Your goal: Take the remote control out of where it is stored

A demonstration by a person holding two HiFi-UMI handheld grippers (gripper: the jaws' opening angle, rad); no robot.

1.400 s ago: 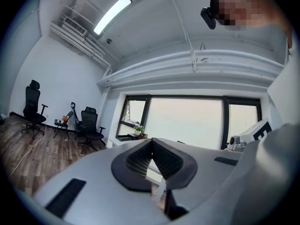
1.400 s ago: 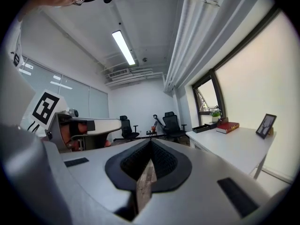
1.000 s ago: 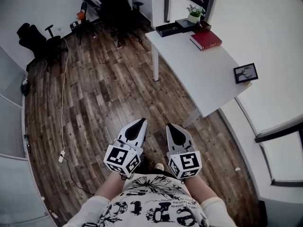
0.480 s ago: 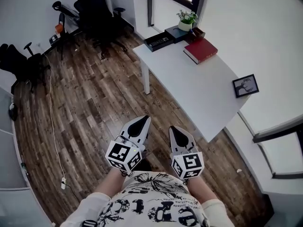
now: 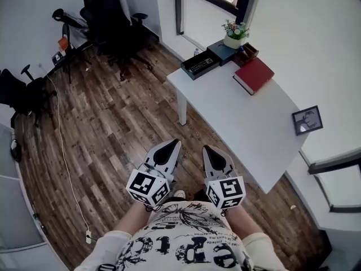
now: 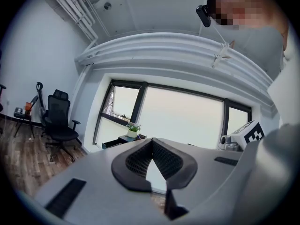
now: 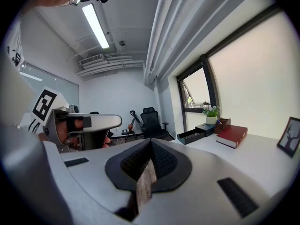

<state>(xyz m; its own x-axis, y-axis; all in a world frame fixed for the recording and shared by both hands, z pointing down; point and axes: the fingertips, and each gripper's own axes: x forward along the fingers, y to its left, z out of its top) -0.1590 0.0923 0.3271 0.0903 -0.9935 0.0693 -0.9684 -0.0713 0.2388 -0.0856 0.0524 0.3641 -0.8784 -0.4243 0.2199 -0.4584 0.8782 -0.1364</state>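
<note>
The remote control [image 5: 201,64], a slim dark bar with rows of buttons, lies in an open black drawer [image 5: 192,72] at the far left corner of the white worktop [image 5: 248,123], at about 12 o'clock from the tongs and well apart from them. The left tongs [image 5: 171,144] and the right tongs [image 5: 208,149] are held side by side low in front of the person's printed shirt [image 5: 186,247], pointing forward over the floor, each with its marker cube nearest the body. Both are closed with nothing in them: in each gripper view the ribbed black pads meet at the tip. Their shells are smooth light grey and taper to a point. At 1 o'clock of the drawer stand a dark box [image 5: 224,52] and a potted plant [image 5: 233,34] in a white pot; a red hardback book [image 5: 254,75] lies at its 3 o'clock, and a black picture frame [image 5: 307,120] stands farther along. The plank floor [image 5: 113,123] is dark wood; black office chairs [image 5: 110,16] stand at 10 to 11 o'clock by the white wall.
</note>
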